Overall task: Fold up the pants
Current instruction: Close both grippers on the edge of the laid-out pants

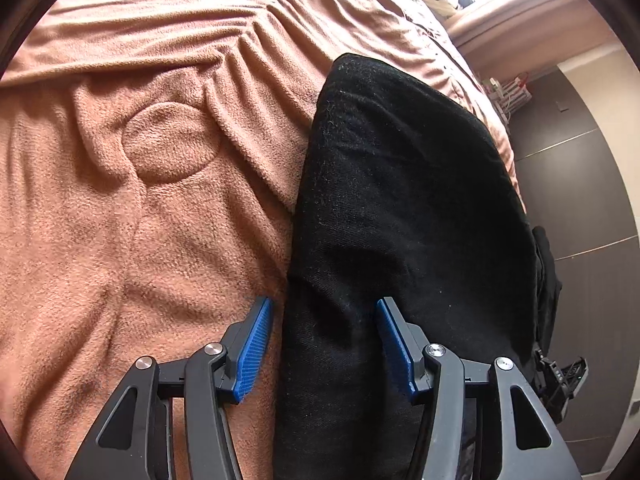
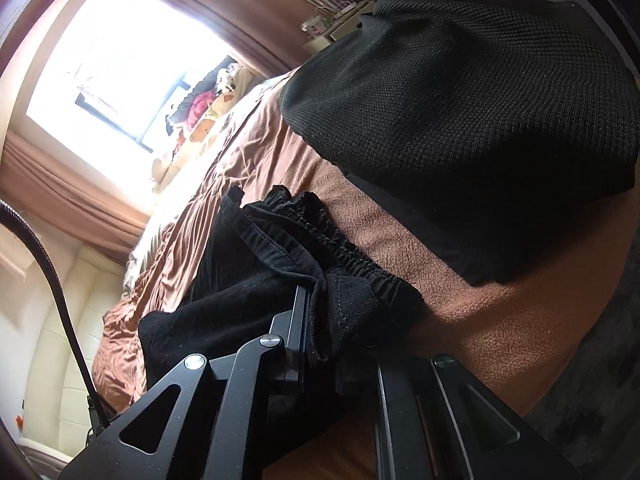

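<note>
The left claw (image 1: 324, 344), its ribbed blue pads (image 1: 254, 350) parted, straddles the edge of the black twill pants (image 1: 400, 200) without pressing them. The right claw (image 2: 316, 320) is clamped on the pants' gathered elastic waistband (image 2: 340, 248). The pants lie on a fuzzy brown fleece blanket (image 1: 140, 220), beside a black knitted garment (image 2: 480, 100).

Left gripper (image 1: 324, 346) fingers spread apart, angled downward; right gripper (image 2: 320, 320) fingers clamped together.
</note>
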Available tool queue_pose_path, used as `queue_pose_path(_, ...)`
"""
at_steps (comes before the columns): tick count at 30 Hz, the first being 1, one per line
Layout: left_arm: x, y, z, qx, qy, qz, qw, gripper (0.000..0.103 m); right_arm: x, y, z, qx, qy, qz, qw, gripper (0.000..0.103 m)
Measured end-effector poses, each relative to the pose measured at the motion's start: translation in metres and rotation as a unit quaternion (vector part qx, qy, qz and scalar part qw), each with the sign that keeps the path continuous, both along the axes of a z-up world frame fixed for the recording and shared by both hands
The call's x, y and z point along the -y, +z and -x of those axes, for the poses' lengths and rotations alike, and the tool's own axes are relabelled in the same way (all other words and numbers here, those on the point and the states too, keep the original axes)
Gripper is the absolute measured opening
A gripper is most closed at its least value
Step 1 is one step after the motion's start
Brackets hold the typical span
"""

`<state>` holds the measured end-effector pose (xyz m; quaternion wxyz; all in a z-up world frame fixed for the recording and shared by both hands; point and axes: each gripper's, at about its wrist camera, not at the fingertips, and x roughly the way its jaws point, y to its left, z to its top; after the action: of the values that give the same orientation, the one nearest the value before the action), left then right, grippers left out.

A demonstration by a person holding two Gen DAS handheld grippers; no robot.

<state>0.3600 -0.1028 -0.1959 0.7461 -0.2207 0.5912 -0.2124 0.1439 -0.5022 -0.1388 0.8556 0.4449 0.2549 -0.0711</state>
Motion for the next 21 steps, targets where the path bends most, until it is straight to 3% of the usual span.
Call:
queue_pose_path(5,0.007,-0.002,-0.001,0.001,-0.008,-0.001,1.0,0.046,-0.007,0.006,0.003,-0.002,-0.004,0.013,1.0,0.007)
queue_pose_path(11,0.007,0.012,0.005,0.019,-0.012,-0.007,0.9997,0.028,-0.011,0.006,0.022,-0.016,0.011,-0.013,1.0,0.013)
queue_pose_path(13,0.005,0.018,0.008,0.029,-0.01,-0.002,0.9995,0.026,-0.01,0.006,0.035,-0.017,0.01,-0.028,0.999,0.029)
queue_pose_path(16,0.003,0.022,0.01,0.034,-0.008,0.005,0.9994,0.025,-0.013,0.002,0.05,-0.008,0.013,-0.055,0.998,0.044)
queue_pose_path(21,0.012,0.01,0.007,0.015,-0.017,-0.017,0.9996,0.029,-0.019,-0.013,0.048,0.0,0.046,-0.102,0.994,0.046)
